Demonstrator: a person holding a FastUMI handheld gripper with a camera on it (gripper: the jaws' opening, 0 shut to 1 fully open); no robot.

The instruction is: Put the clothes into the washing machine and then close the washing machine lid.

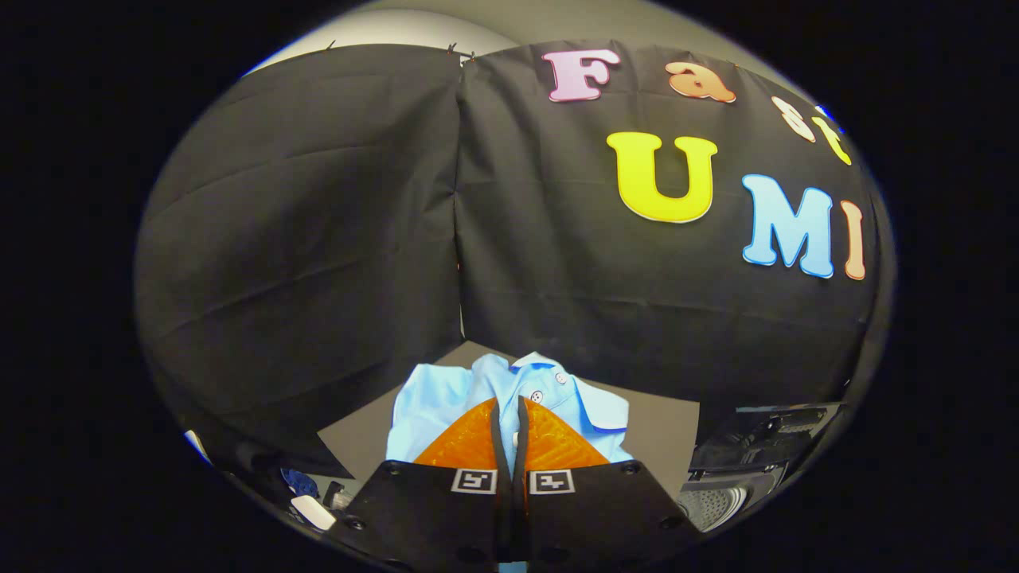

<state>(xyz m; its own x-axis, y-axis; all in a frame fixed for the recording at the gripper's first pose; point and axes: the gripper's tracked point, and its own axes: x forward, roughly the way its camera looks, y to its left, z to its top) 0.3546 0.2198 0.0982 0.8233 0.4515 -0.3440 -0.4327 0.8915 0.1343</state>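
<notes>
Hand-held gripper [509, 410] pinching light-blue shirt [493, 390] (collar up); washing machine [716, 501] w/ open drum beside it.

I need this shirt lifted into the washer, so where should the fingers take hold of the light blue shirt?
Grip the buttoned front just below the collar of the light blue shirt, coming from above: it is bunched into a raised fold there. The gripper looks shut on that fold already.
</notes>
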